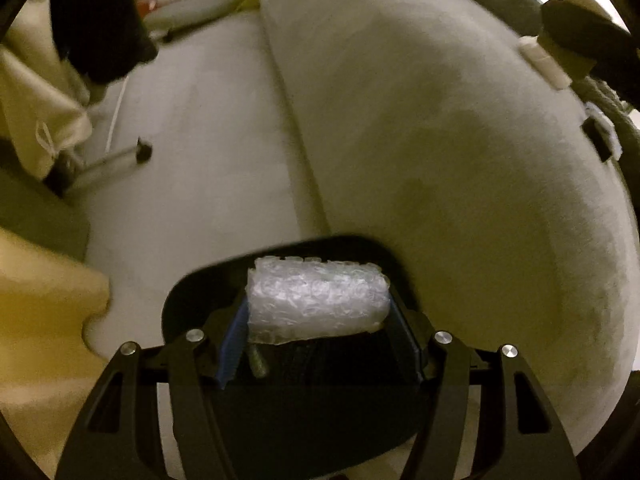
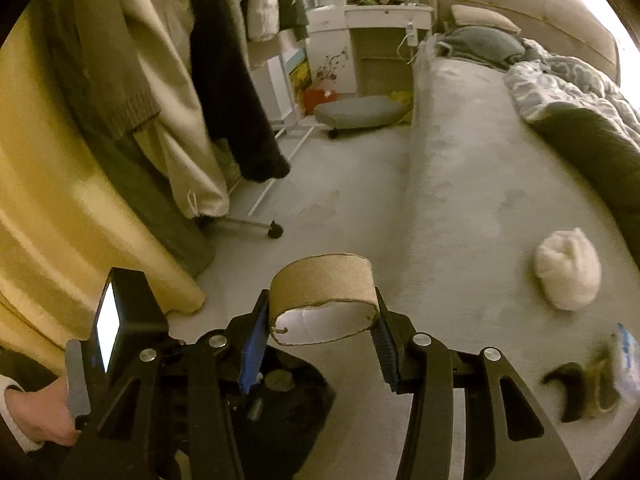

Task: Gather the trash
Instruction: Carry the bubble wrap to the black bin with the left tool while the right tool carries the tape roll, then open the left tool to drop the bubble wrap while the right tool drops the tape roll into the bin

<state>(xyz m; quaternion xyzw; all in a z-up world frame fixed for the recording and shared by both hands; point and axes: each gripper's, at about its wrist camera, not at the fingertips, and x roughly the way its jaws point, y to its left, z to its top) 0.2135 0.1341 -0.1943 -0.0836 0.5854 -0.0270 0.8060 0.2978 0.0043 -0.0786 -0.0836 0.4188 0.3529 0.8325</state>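
Observation:
My left gripper [image 1: 318, 306] is shut on a roll of clear bubble wrap [image 1: 316, 292], its blue pads [image 1: 234, 336] pressing on both ends. Right under it sits a black bin [image 1: 188, 284] on the floor beside the bed. In the right wrist view my right gripper [image 2: 322, 308] is shut on a squashed brown cardboard tube [image 2: 320, 280], above the same black bin [image 2: 308, 392]. On the bed [image 2: 460, 184] to the right lie a white crumpled wad [image 2: 568, 268], a banana peel [image 2: 580, 392] and a plastic wrapper [image 2: 628, 356].
A clothes rack [image 2: 256, 224] on wheels holds hanging clothes [image 2: 224, 80] at the left, beside a yellow curtain [image 2: 48, 200]. A grey wheeled stool [image 2: 360, 114] and a white cabinet [image 2: 376, 36] stand farther back. A hand [image 2: 36, 412] grips a black unit [image 2: 128, 320] at the lower left.

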